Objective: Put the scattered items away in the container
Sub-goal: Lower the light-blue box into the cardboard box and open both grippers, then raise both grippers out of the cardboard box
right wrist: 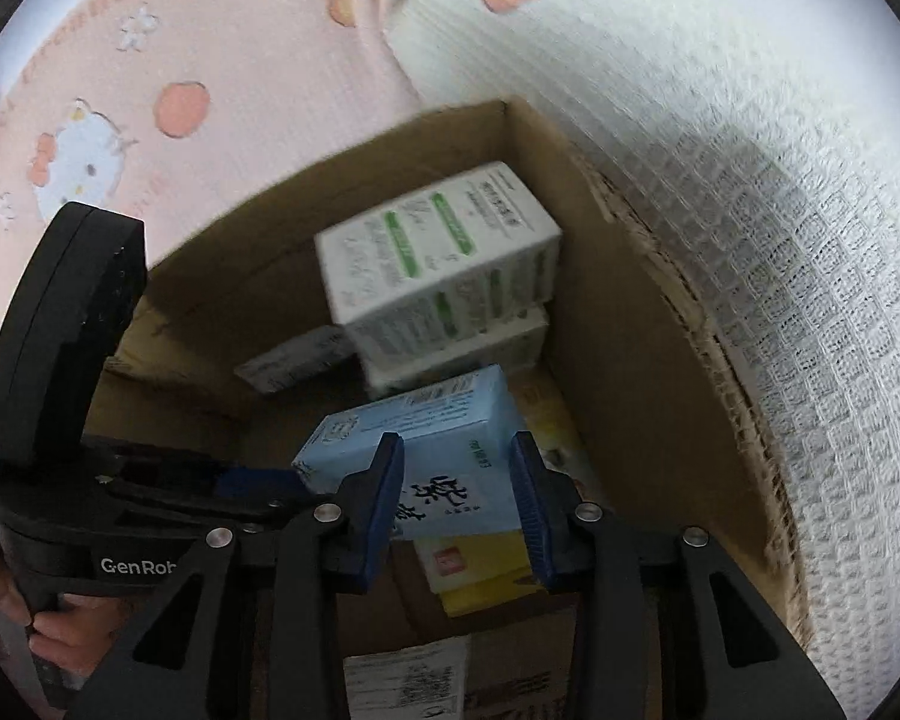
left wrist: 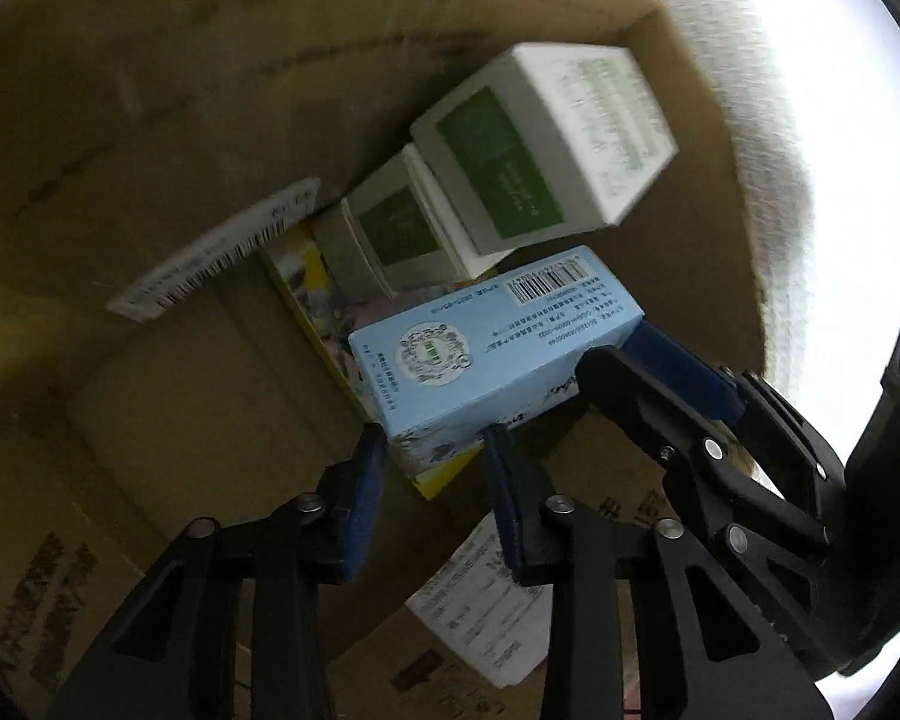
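I look down into the cardboard box [right wrist: 642, 324], which sits on a white waffle-weave cloth [right wrist: 780, 150]; its near wall is cut off. Two white-and-green cartons [left wrist: 540, 138] are stacked in the far corner, their print blurred. Below them the pale blue carton [left wrist: 480, 348] lies on a mostly hidden yellow box [right wrist: 486, 570]. My left tongs [left wrist: 435, 450] and right tongs [right wrist: 459, 498] each pinch an end of it.
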Demonstrator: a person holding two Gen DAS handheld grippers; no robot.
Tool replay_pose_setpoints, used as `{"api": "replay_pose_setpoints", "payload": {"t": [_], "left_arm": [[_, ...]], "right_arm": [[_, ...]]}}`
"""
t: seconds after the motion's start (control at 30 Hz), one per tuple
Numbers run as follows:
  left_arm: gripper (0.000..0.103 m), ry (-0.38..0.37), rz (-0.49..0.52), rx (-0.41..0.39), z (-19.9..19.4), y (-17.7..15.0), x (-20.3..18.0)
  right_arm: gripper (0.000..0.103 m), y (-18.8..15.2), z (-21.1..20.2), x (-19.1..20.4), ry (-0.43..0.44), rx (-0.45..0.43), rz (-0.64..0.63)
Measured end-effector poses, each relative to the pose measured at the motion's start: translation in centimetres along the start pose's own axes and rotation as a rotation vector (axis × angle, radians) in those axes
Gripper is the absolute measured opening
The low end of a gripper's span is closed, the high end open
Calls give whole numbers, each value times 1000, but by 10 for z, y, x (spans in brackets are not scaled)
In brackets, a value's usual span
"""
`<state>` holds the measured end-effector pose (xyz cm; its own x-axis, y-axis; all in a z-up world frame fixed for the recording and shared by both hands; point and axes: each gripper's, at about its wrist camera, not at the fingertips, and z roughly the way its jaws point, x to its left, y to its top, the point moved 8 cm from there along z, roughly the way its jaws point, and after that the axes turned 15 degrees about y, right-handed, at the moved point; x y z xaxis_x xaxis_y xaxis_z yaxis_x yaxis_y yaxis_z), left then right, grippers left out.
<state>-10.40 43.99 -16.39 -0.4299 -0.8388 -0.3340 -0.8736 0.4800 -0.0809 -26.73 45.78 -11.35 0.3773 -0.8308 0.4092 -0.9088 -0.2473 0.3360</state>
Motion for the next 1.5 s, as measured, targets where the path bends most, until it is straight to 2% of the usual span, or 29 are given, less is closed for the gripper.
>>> {"api": "replay_pose_setpoints", "payload": {"t": [0.07,0.13,0.3,0.37,0.4,0.43,0.47,0.53,0.57,0.6,0.67,0.8,0.87,1.03,1.17,1.3,1.4,1.5], "left_arm": [[32,-1,-59,14,6,5,3],[32,24,-77,5,9,8,5],[32,60,-65,-4,15,2,2],[32,85,-63,-15,17,2,3],[32,107,-66,-23,19,1,4],[32,159,-69,-41,21,2,7],[27,206,-72,-54,22,1,11],[14,284,-77,-63,27,0,17],[13,311,-79,-53,32,-1,20],[13,319,-81,-48,35,-1,20],[13,316,-80,-28,41,-2,18],[12,269,-103,52,60,-7,15],[13,223,-112,88,70,-8,11],[12,172,-161,72,71,-5,5],[12,95,-201,38,69,-1,-4],[13,111,-215,20,70,1,-7],[19,126,-177,37,70,-3,-10],[38,138,-137,20,62,-5,-12]], "right_arm": [[35,1,3,-7,11,8,27],[35,-2,8,-8,30,39,31],[35,-8,6,-9,-51,72,-49],[35,-10,9,-11,-52,110,-59],[35,-11,11,-12,-46,130,-61],[35,-12,13,-13,-51,151,-67],[34,-12,16,-12,-73,180,-99],[13,-13,23,-8,-128,228,-218],[13,-16,29,-6,-129,283,-282],[13,-19,35,-4,-112,336,-295],[13,-21,43,-4,-76,393,-293],[13,-19,61,-20,-138,461,-274],[13,-23,66,-23,-114,491,-230],[13,-22,65,-24,-123,487,-239],[13,-23,68,-26,-127,494,-233],[13,-24,69,-29,-130,504,-221],[13,-25,69,-29,-137,498,-230],[13,-23,65,-27,-138,473,-236]]}}
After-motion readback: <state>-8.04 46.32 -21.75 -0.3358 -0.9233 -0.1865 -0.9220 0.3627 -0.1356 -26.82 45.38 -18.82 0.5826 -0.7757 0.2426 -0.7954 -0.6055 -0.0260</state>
